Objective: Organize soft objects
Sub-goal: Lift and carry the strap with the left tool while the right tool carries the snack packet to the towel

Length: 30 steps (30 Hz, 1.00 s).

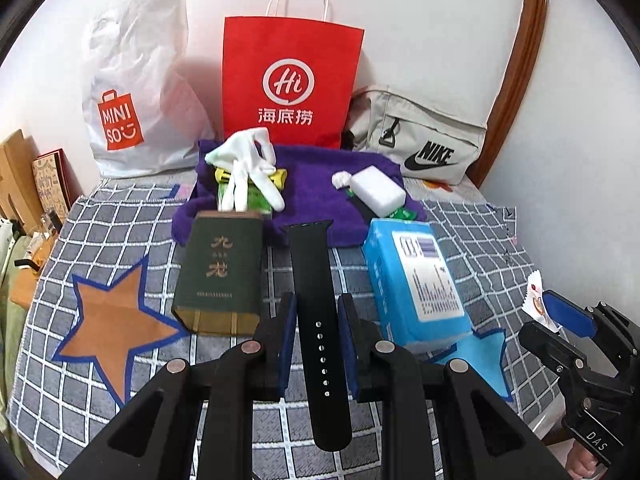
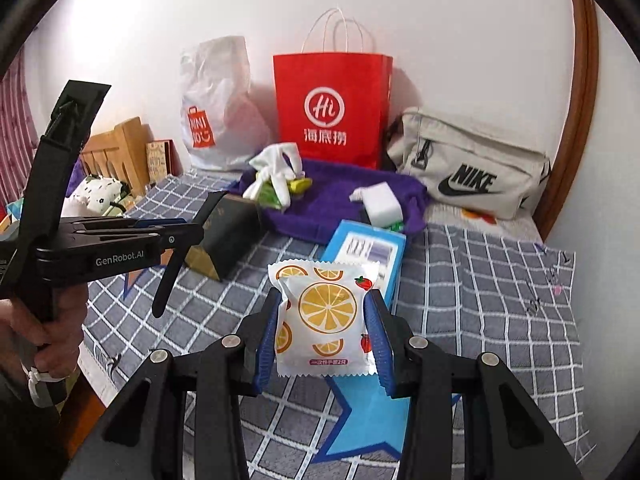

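My left gripper [image 1: 317,304] is shut on a black watch strap [image 1: 316,264], which lies lengthwise between the blue pads and hangs above the checked bed cover [image 1: 100,240]. My right gripper [image 2: 325,296] is shut on a white sachet printed with orange slices [image 2: 326,312], held upright above a blue star patch. In the left wrist view the right gripper [image 1: 556,330] shows at the right edge with that sachet [image 1: 536,300]. A purple towel [image 1: 320,172] at the back carries white gloves [image 1: 248,164] and a white sponge block [image 1: 378,190].
A dark green tin [image 1: 220,272] and a blue tissue pack [image 1: 416,276] lie just ahead of the towel. Against the wall stand a white plastic bag [image 1: 136,92], a red paper bag [image 1: 292,80] and a beige sling bag [image 1: 424,136]. A wooden headboard [image 2: 116,148] is at left.
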Tool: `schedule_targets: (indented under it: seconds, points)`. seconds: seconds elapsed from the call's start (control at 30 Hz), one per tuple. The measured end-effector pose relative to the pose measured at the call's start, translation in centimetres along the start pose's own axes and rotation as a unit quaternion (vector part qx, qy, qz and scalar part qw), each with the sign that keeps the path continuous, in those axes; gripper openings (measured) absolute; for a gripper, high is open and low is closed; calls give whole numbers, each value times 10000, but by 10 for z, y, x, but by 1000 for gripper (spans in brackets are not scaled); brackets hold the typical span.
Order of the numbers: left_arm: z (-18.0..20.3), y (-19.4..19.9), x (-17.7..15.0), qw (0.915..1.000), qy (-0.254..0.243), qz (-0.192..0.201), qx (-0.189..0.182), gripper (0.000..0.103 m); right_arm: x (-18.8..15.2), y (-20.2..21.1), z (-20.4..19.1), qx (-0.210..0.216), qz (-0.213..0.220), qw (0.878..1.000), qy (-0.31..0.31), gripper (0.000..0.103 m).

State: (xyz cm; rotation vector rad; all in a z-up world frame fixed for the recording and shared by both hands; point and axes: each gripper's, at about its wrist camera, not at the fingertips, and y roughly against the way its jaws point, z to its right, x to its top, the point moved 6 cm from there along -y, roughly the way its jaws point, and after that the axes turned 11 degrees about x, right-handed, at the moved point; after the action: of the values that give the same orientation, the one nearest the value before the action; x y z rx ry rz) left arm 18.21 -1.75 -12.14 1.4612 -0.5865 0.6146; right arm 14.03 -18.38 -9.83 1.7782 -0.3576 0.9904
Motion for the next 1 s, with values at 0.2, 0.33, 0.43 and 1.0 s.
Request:
schedule_targets:
  seconds: [0.2, 0.33, 0.43, 1.0]
  points:
    - [-5, -5, 17, 10000, 50, 13, 69, 20, 19, -6, 8, -20, 39, 10000, -89, 41]
    - [-10, -10, 28, 9999, 91, 23, 109, 20, 31, -13, 17, -51, 41, 9999, -158, 41]
    - [-15, -13, 35, 9998, 135, 27, 146, 20, 39, -17, 24, -79, 53, 9997, -211, 41]
    - [-31, -46, 81, 9994, 344, -5, 92, 20, 88, -61, 65, -39, 93, 9990, -445, 41]
